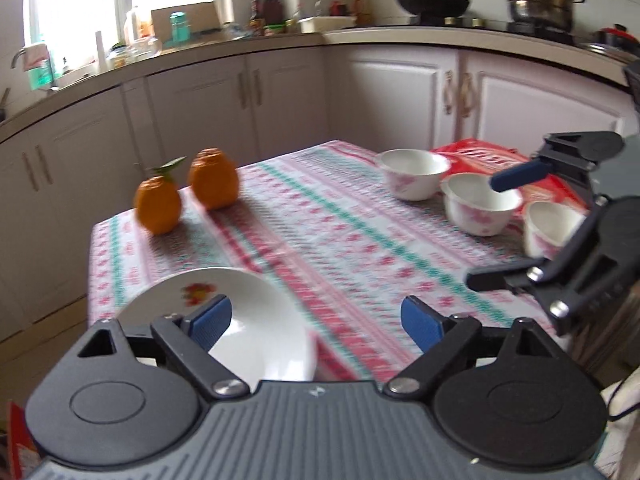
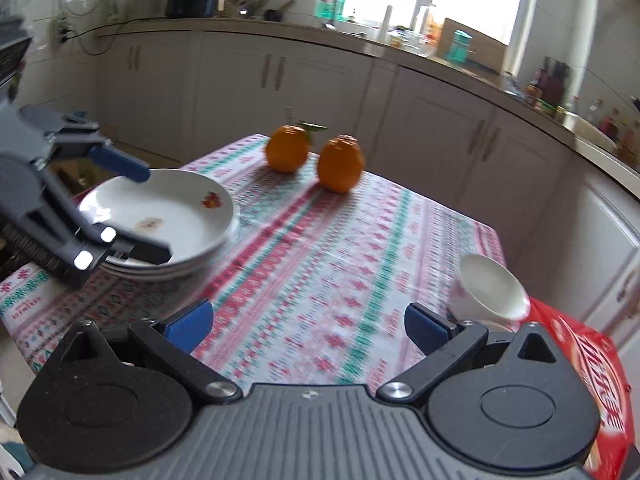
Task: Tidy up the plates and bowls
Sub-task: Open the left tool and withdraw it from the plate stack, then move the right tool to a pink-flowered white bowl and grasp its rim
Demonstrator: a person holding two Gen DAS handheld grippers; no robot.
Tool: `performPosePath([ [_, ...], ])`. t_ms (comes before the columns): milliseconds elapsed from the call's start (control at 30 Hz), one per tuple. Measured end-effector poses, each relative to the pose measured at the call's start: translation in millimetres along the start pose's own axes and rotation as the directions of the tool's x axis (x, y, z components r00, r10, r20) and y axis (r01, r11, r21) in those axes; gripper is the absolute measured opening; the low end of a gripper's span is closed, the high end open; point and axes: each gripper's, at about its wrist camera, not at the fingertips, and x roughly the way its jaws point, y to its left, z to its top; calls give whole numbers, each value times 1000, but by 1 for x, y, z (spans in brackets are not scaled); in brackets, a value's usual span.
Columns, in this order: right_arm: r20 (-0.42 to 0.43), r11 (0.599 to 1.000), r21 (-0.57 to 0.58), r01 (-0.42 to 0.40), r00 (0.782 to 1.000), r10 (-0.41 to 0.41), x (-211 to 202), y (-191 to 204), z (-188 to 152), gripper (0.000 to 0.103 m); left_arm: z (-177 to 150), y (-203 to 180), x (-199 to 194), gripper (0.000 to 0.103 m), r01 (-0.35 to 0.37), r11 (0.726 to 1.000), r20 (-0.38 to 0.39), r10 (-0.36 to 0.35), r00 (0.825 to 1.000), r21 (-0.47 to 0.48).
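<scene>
Now both claws gape, gripping nothing: left claw over plates at nine o'clock, right claw beside bowls at three.

Left tongs spread wide, blue pads apart and gripping nothing, right tongs likewise spread wide, both held level, pointing forward.

Your white plates sit stacked at the table's left edge, the top one bearing a small flower print. Three white, pink-flowered bowls stand upright in a row on the right side.
</scene>
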Motion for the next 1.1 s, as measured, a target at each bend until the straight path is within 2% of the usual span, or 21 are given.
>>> performPosePath([
  [133,-25,998,43,42,999,-41,-17,-31,-24,103,-6,-45,12,92,93,995,10,-92,996,-21],
  [267,-44,993,86,81,996,-77,-32,-61,-49,103,-6,-93,25,92,139,988,21,-141,990,65],
  [567,-97,962,247,121,990,-99,-49,-127,-93,103,1,-167,63,92,274,950,0,-277,961,151],
  [800,-129,943,323,73,991,-33,-39,-146,-110,103,8,-196,82,91,325,925,-21,-328,945,199],
  [1100,-132,934,357,17,991,33,-30,-152,-112,97,13,-206,95,89,344,916,-24,-347,938,206],
])
